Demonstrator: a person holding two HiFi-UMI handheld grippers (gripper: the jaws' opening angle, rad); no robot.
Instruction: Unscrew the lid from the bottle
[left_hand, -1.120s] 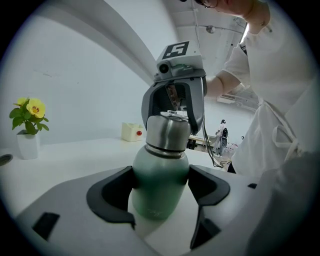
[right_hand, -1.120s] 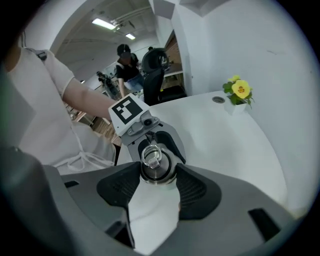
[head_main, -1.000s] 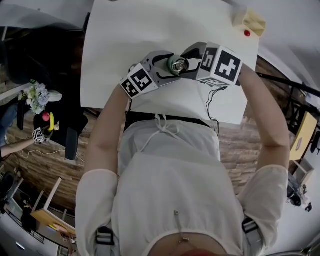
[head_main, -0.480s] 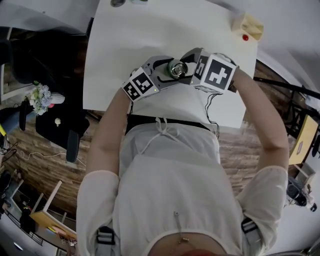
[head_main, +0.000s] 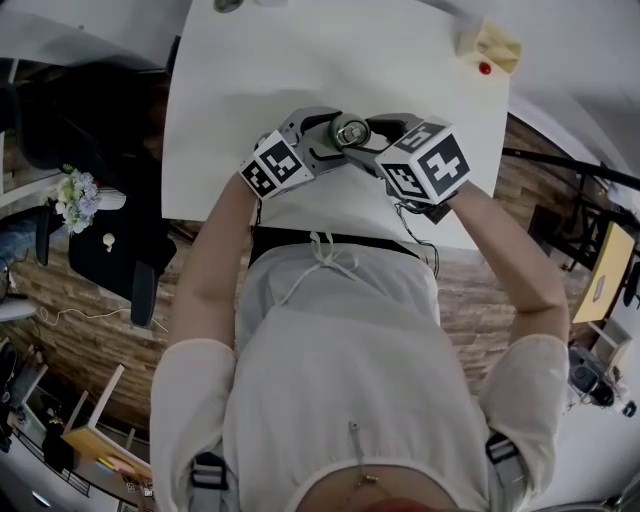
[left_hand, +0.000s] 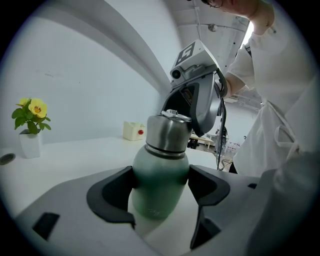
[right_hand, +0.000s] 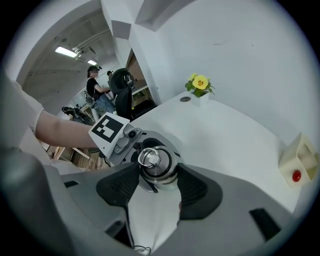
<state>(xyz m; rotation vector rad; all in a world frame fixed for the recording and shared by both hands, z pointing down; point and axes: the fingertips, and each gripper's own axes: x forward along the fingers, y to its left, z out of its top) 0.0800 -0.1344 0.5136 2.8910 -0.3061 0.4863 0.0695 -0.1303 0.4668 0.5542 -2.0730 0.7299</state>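
Bottle (left_hand: 159, 175) base is hidden below the left gripper (left_hand: 161, 189), whose fingers (left_hand: 112, 192) clamp the green body from both sides. We see the right gripper (right_hand: 156, 181) come from above, its fingers (right_hand: 120, 185) partly closed and pressed against the steel lid (right_hand: 152, 161), which is seated on the neck. Beyond the fingertips the white table (head_main: 300, 60) lies open. Its near edge runs close behind both grippers. Bottle contents are concealed by the lid.

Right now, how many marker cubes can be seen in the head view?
2. The left marker cube sits on the left tongs, and the right marker cube sits on the right tongs. None looks hidden.
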